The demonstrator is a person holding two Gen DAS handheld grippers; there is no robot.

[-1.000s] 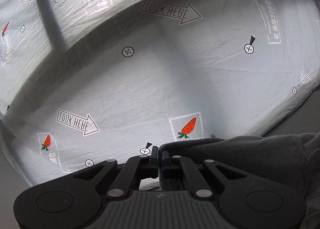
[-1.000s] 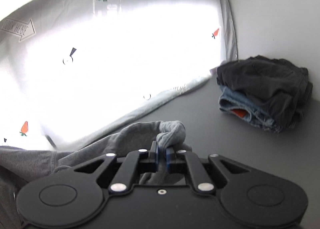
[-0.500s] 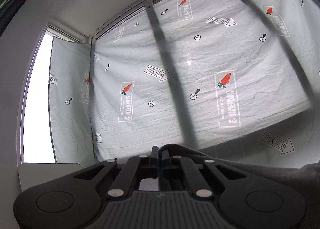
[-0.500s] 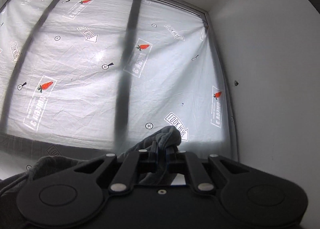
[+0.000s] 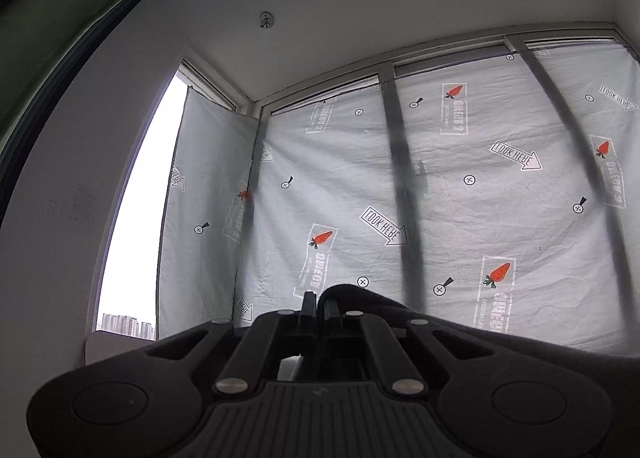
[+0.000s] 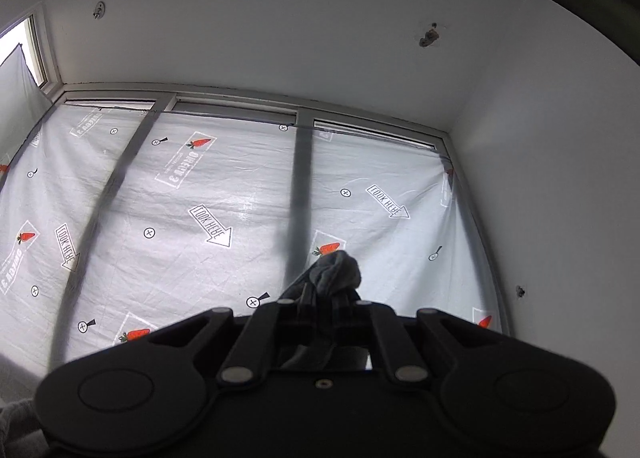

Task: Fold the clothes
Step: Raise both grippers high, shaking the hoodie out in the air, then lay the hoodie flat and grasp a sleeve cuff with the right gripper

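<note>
A grey garment (image 5: pixel 400 310) is pinched at its edge between the closed jaws of the left gripper (image 5: pixel 318 304); from the grip, the dark cloth is draped away to the right across the gripper's body. In the right wrist view, a bunched fold of the same grey garment (image 6: pixel 336 272) is clamped by the right gripper (image 6: pixel 326 298), with a knot of fabric pushed up above the fingertips and more cloth seen at the lower left corner. Both grippers are pointed upward, toward a window covered by a pale printed sheet (image 5: pixel 460 197) marked with carrots, arrows reading "LOOK HERE" and small crossed circles. Dark window bars (image 6: pixel 300 193) are seen through the sheet. A white ceiling (image 6: pixel 280 17) is seen above, and a white wall (image 6: pixel 560 177) on the right.
</note>
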